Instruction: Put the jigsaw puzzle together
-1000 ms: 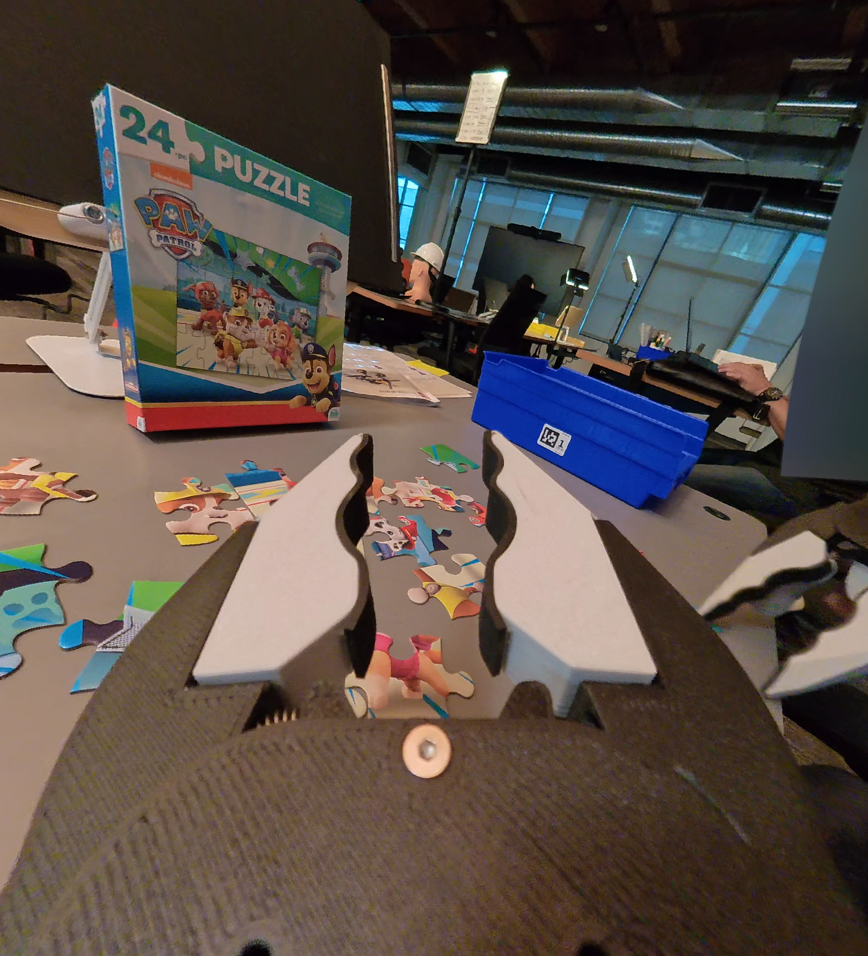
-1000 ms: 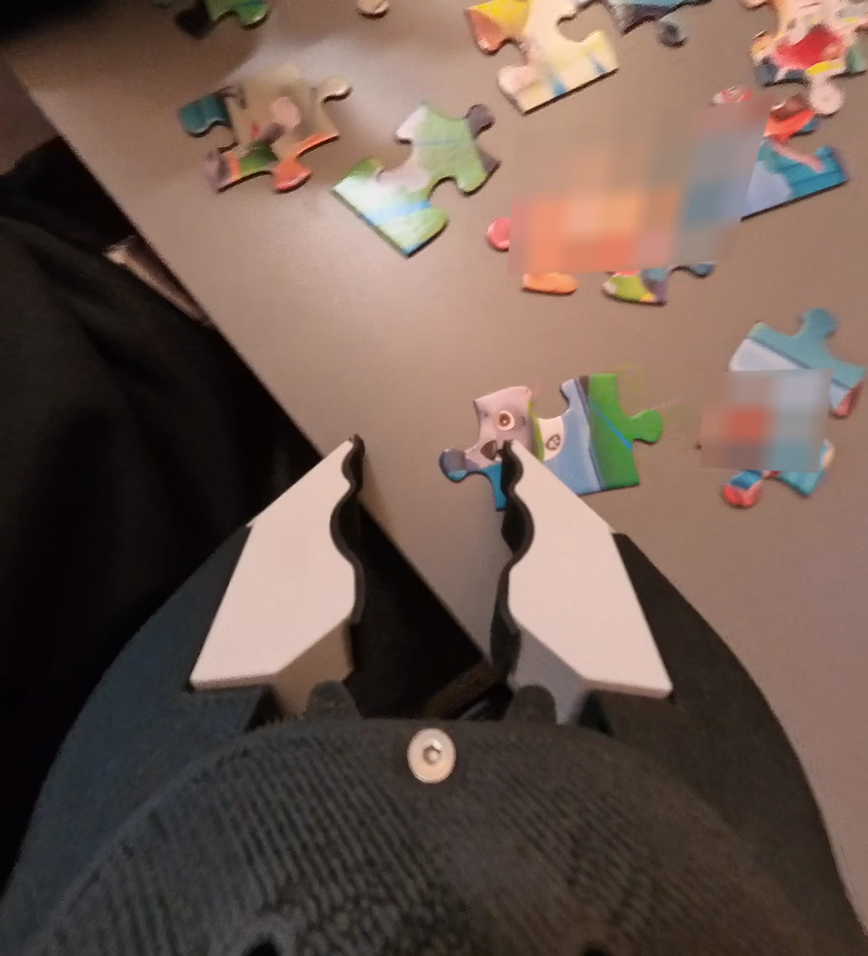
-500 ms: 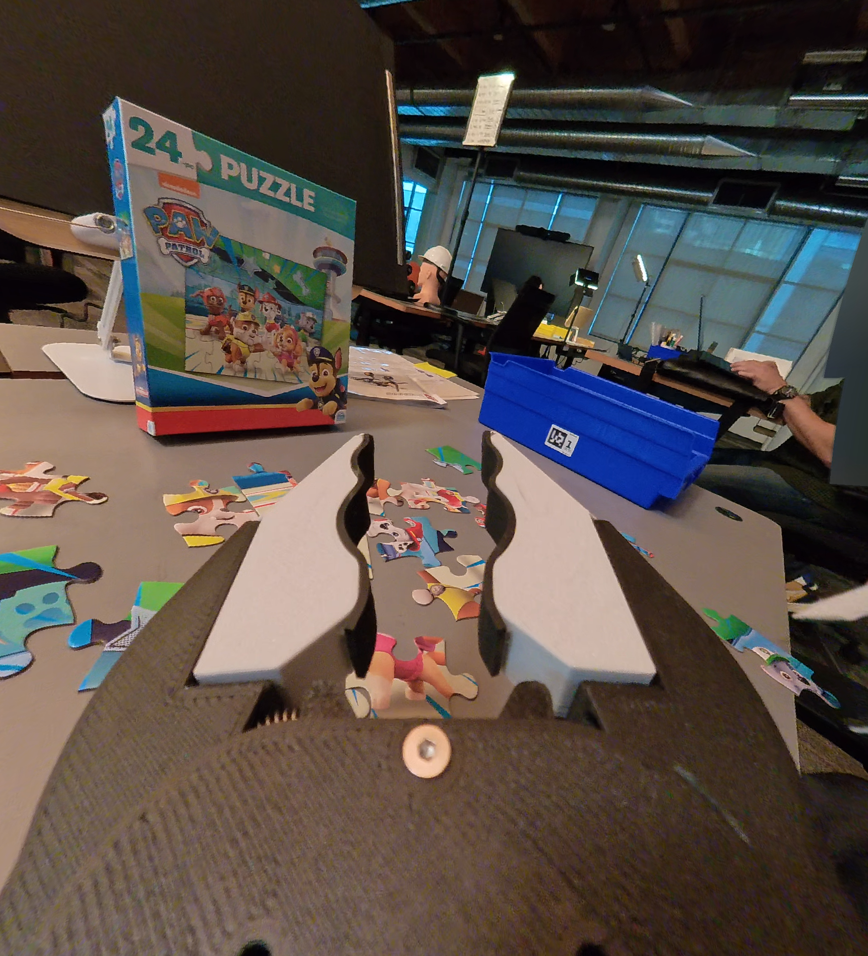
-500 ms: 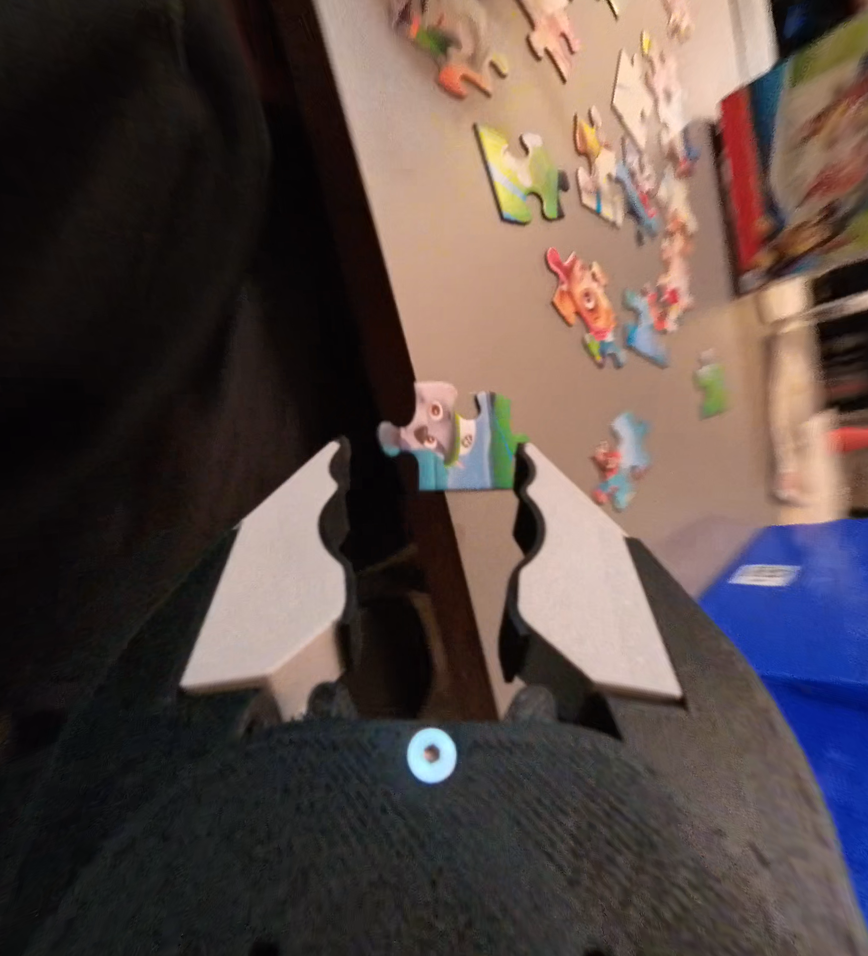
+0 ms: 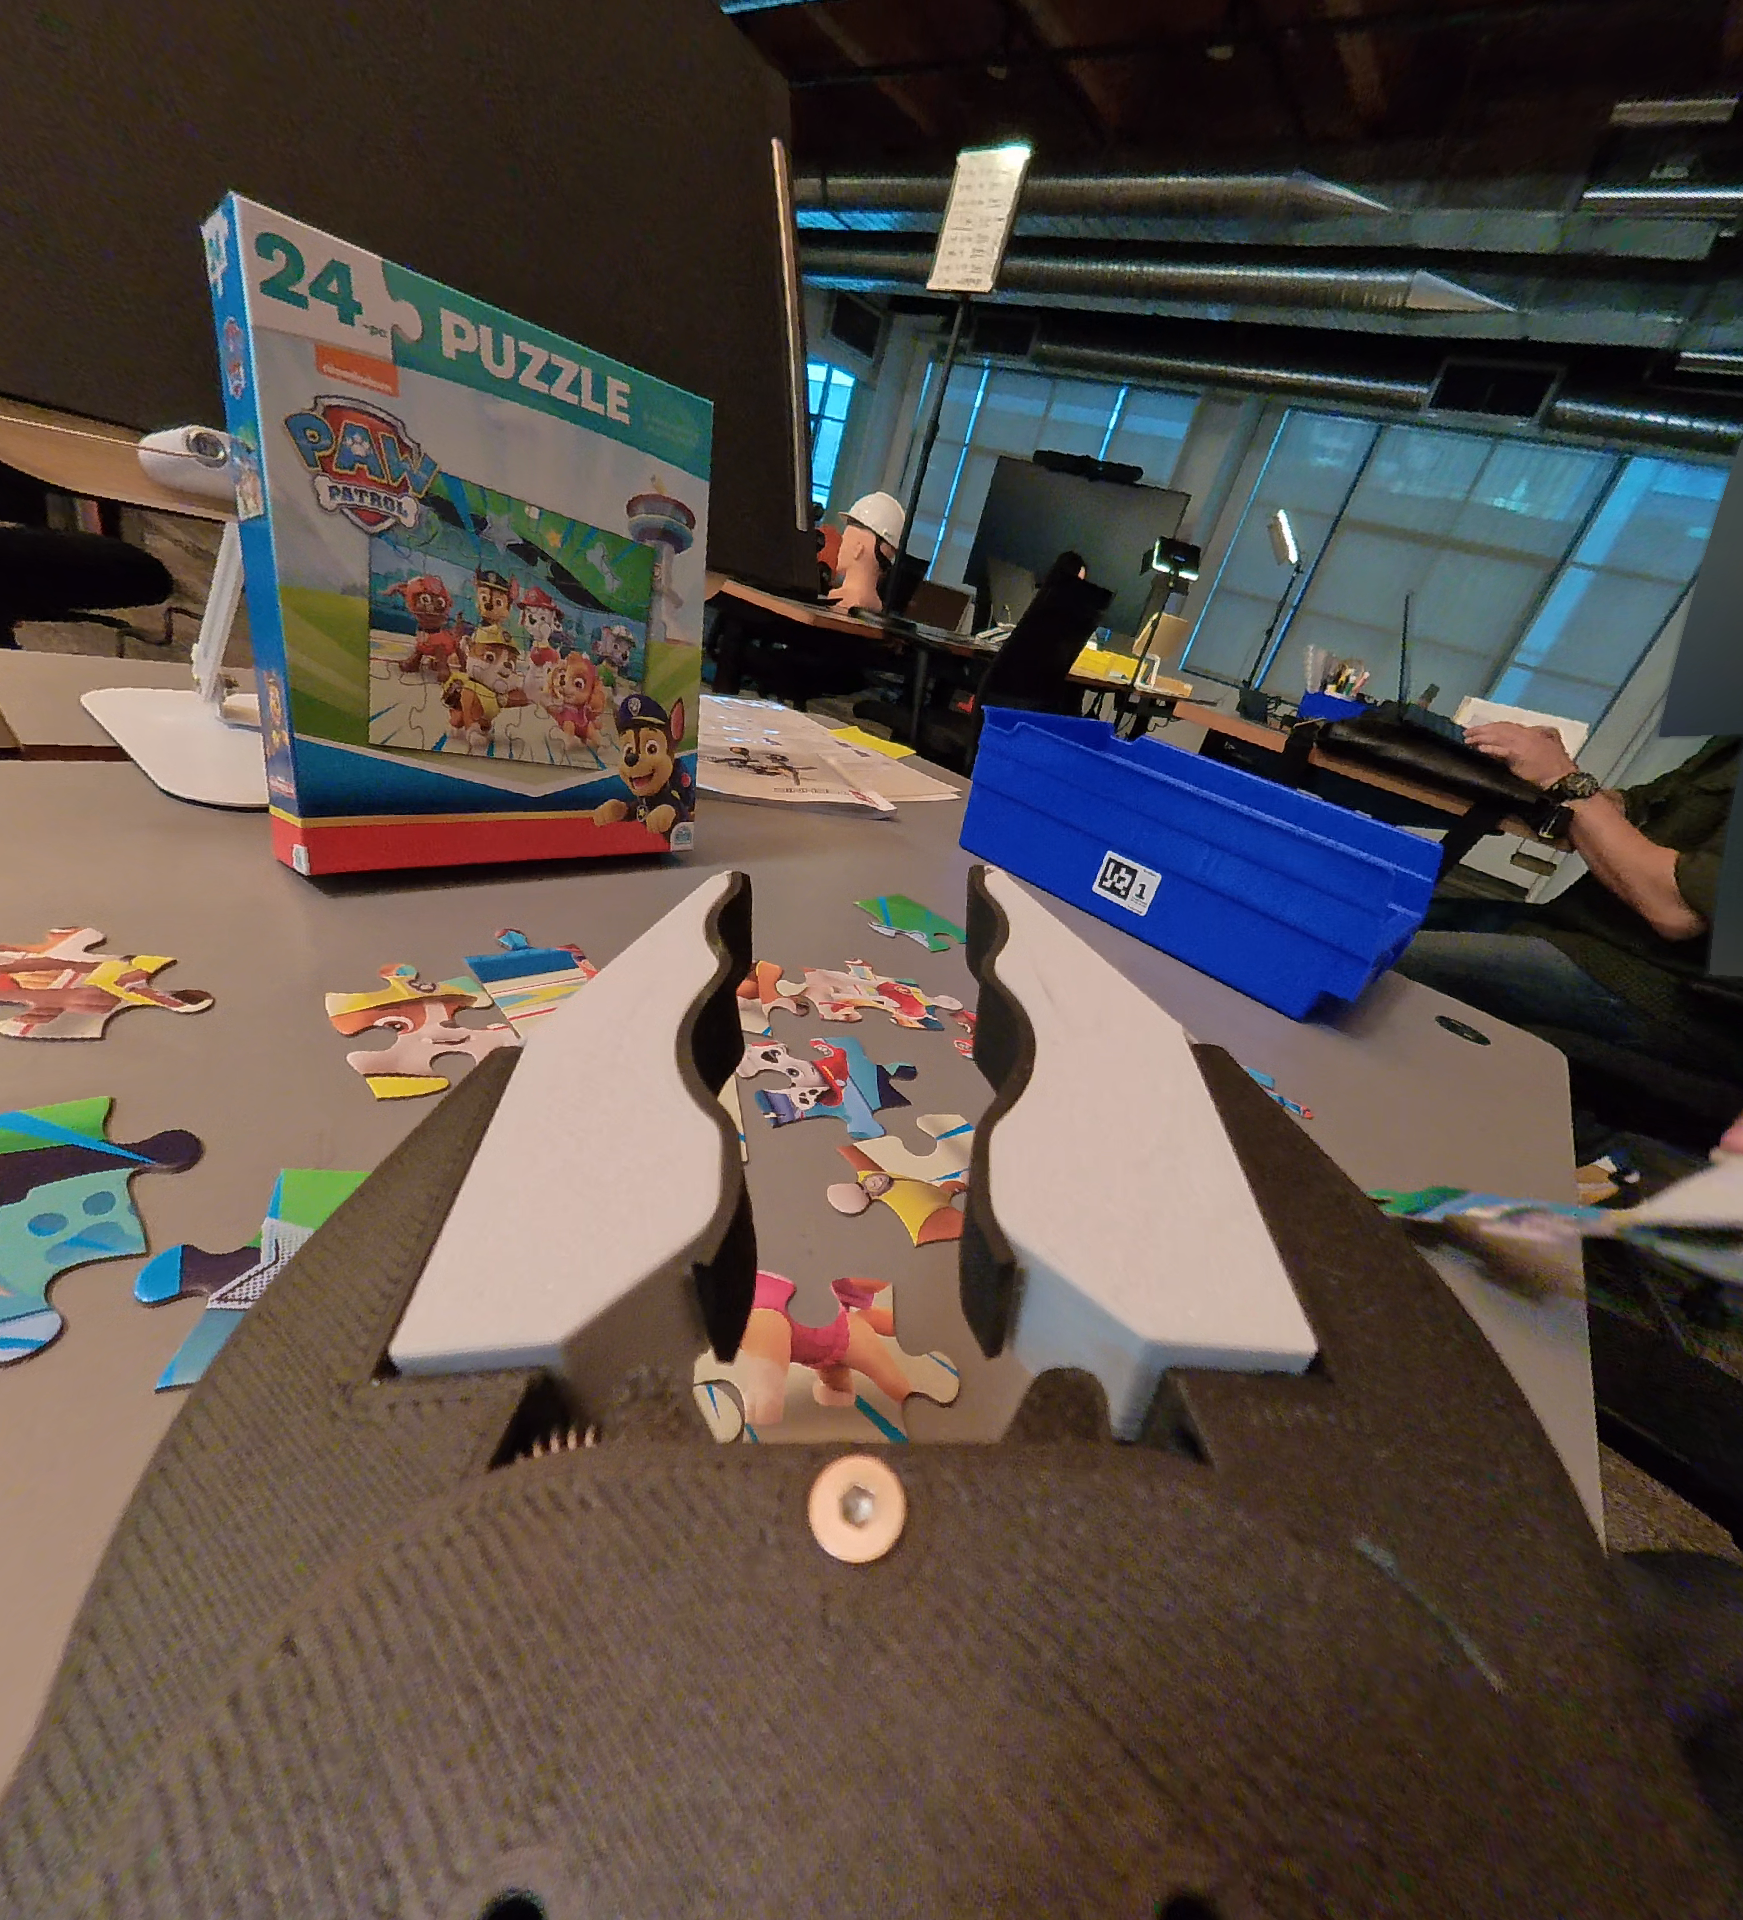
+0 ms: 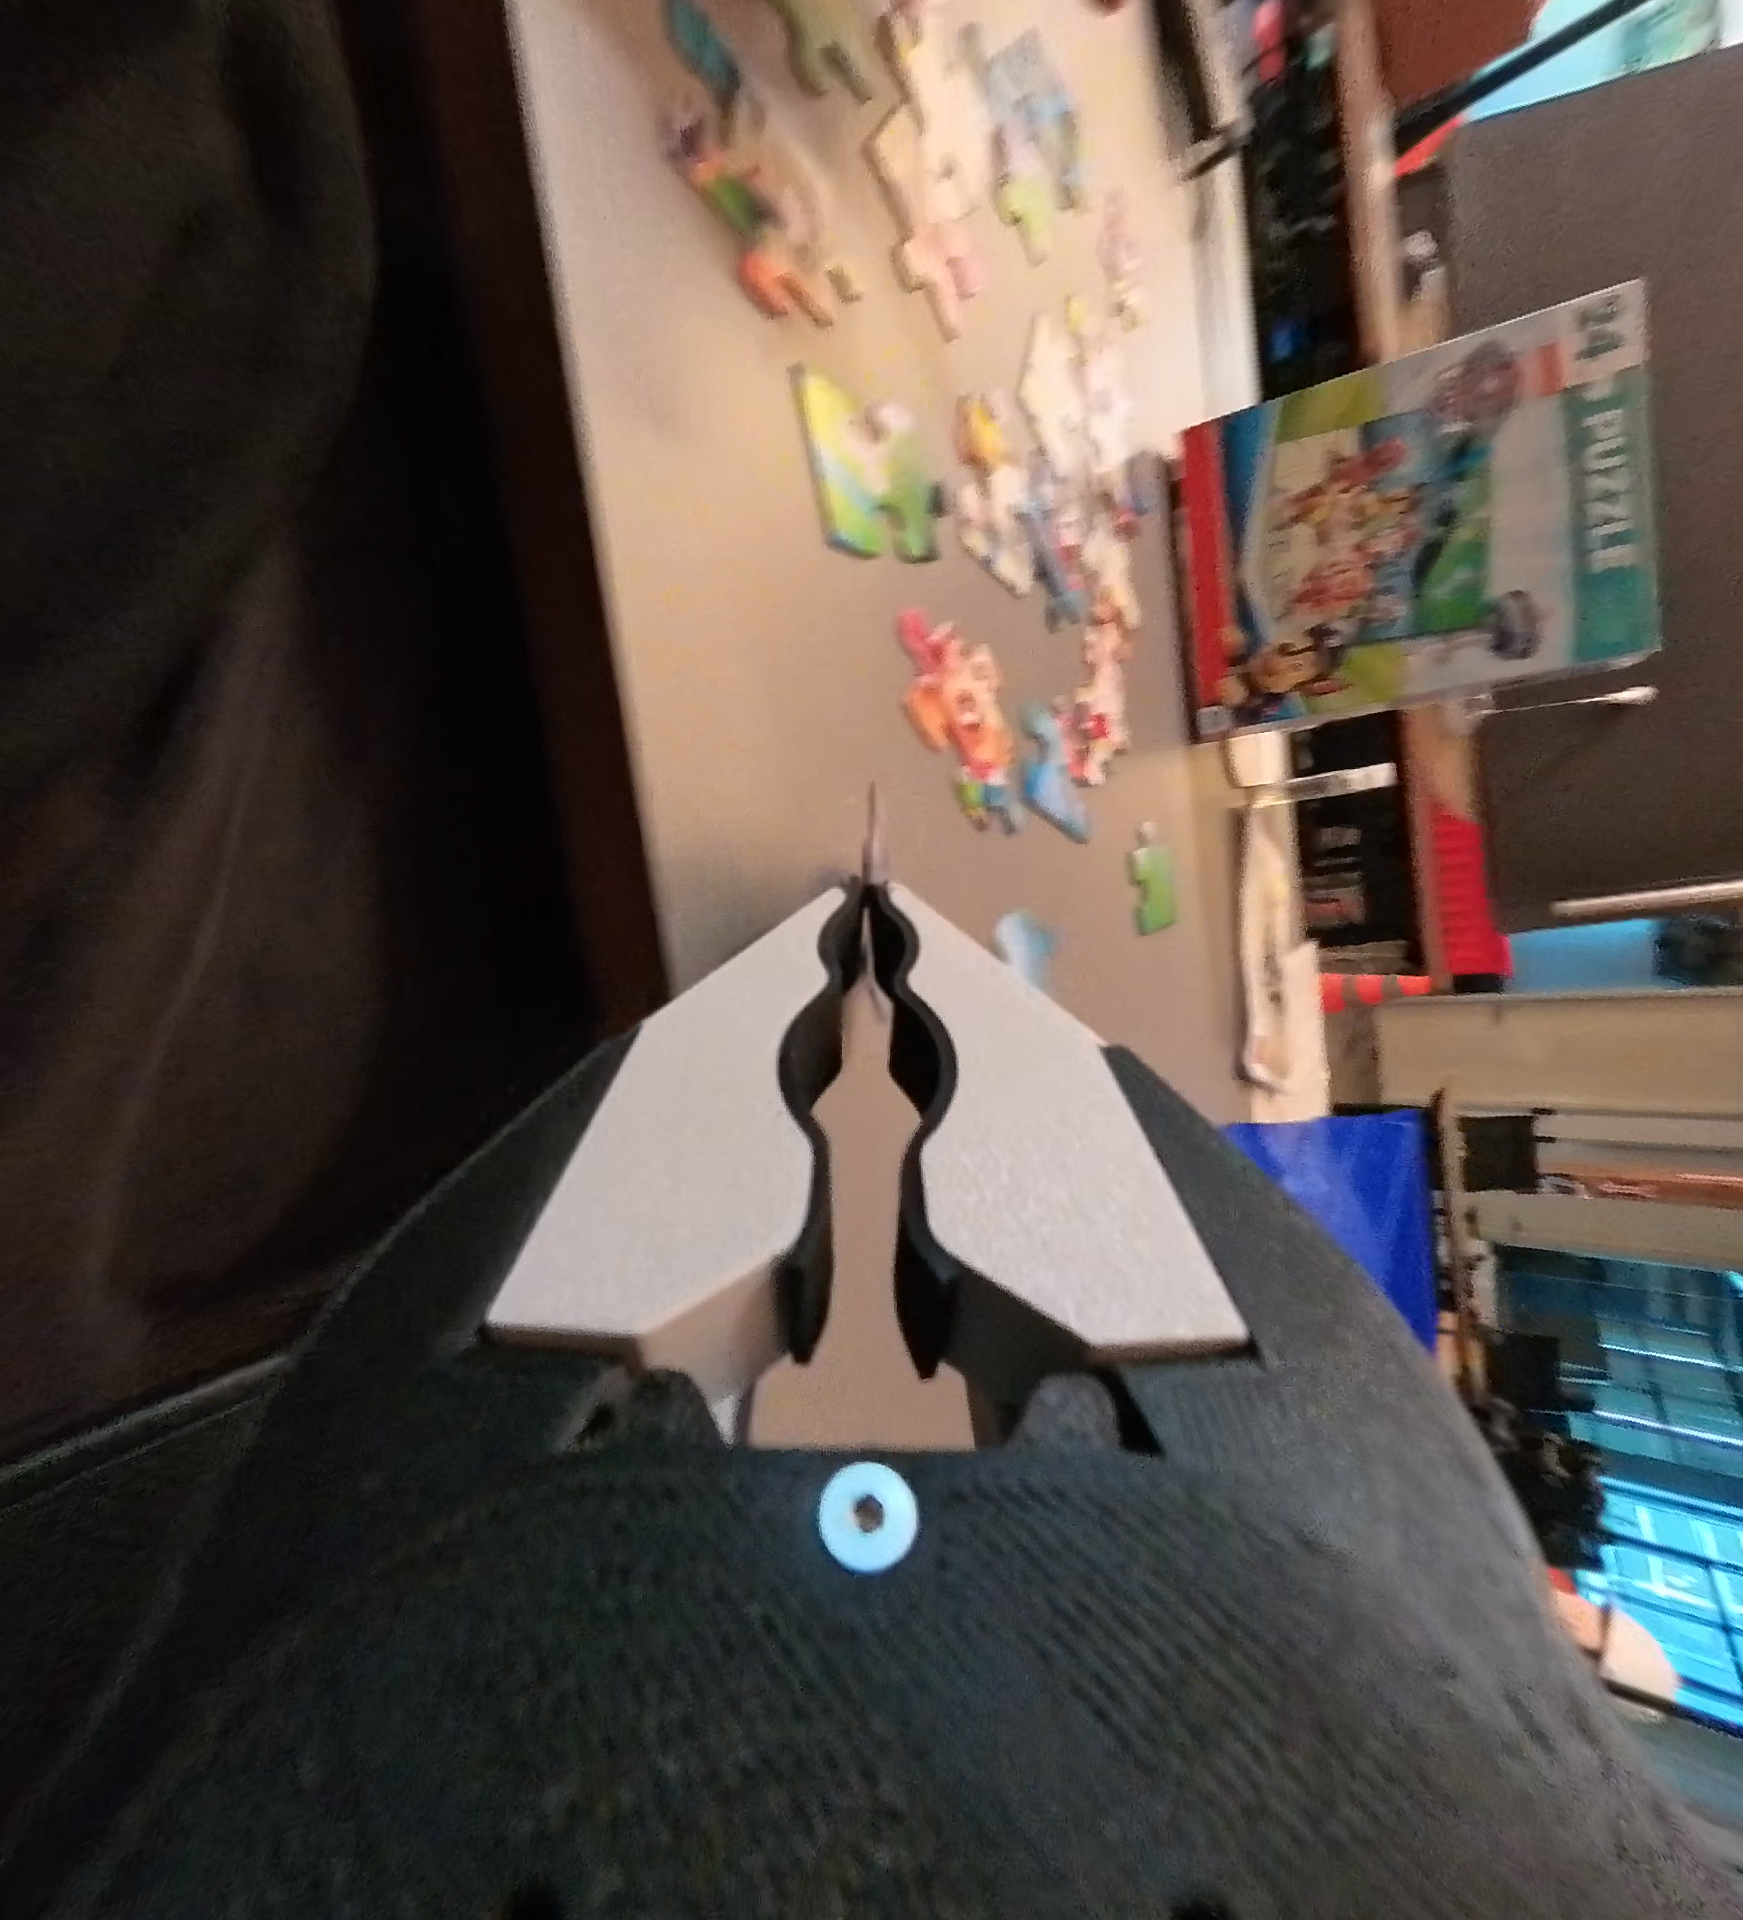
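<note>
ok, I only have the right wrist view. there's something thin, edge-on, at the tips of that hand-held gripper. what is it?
Observer: A puzzle piece. The left wrist view shows its printed face, green and blue though blurred, sticking out from the shut tips of the right hand-held gripper.
Operator: And the left hand-held gripper? Not in my view.
Observer: The left hand-held gripper is open with nothing between its fingers. It hangs over loose pieces on the grey table, and a piece with a pink figure lies flat just below the finger bases.
</note>
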